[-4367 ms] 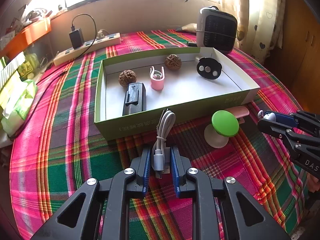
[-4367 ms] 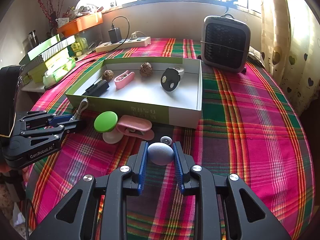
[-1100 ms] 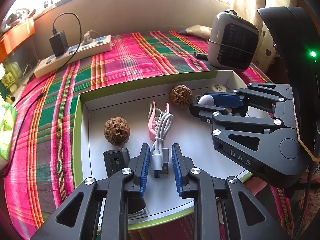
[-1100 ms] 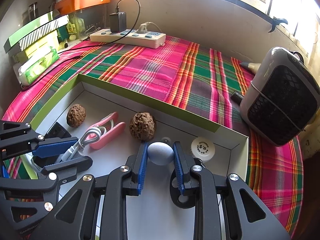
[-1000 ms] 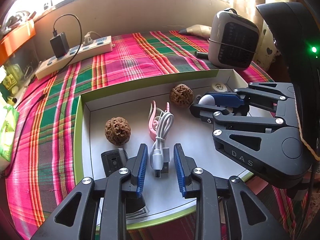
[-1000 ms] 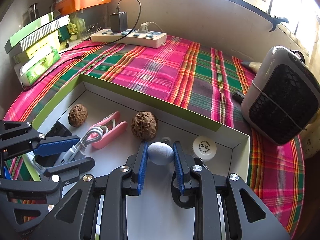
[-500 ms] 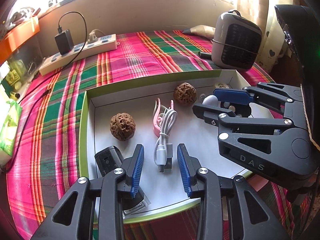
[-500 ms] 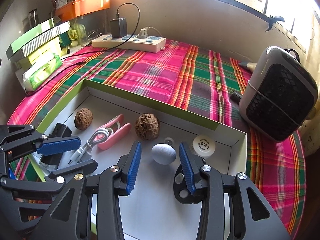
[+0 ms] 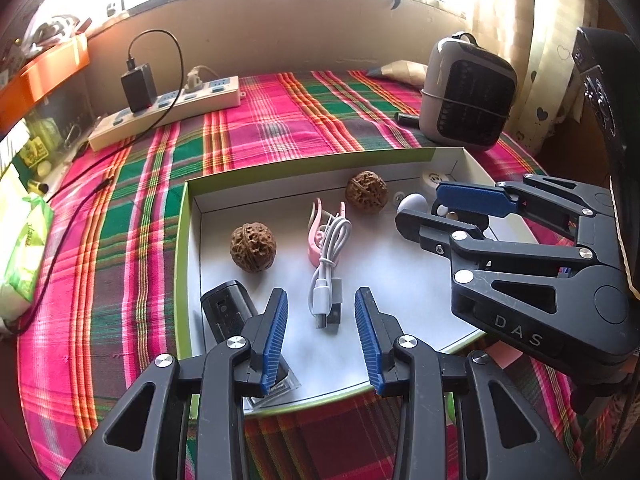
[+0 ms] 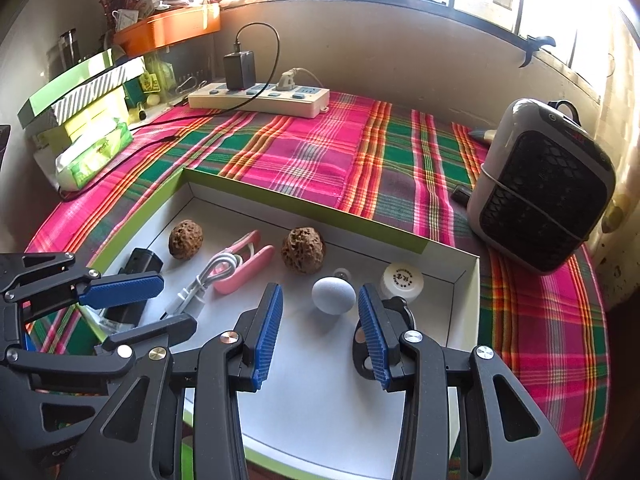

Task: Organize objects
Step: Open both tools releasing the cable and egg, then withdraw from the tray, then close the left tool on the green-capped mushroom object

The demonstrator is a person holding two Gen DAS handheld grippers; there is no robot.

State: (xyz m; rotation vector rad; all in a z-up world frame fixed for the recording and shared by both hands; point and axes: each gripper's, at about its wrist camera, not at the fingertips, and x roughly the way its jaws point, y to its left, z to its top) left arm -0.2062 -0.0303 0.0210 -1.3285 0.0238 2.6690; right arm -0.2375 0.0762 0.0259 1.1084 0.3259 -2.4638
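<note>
Inside the green-rimmed white box (image 9: 182,240) on the plaid cloth (image 9: 260,128), both carried items now lie free on the floor: the coiled white USB cable (image 9: 326,276) rests ahead of the left gripper (image 9: 320,340), partly over the pink clip (image 9: 316,232), and the pale grey egg-shaped object (image 10: 333,295) rests ahead of the right gripper (image 10: 320,340), just beside a small white round case (image 10: 401,281). Each gripper's blue pads stand spread, clear of the item on both sides, with nothing pinched. Risk, as a judgement: the egg-shaped object is rounded and could roll toward the walnut (image 10: 303,255) or the black two-button piece (image 10: 366,350) if a pad brushes it as the right gripper withdraws; the cable's plug end lies nearest the left gripper's pads and could snag and be dragged toward the black block (image 9: 226,312) or out over the box's near rim. The two grippers also work close together, so a careless retreat could knock one against the other. Compared with the frames about a second earlier, when each pair of pads was clamped on its item, both grips have been let go, and the items sit where they were held.
</note>
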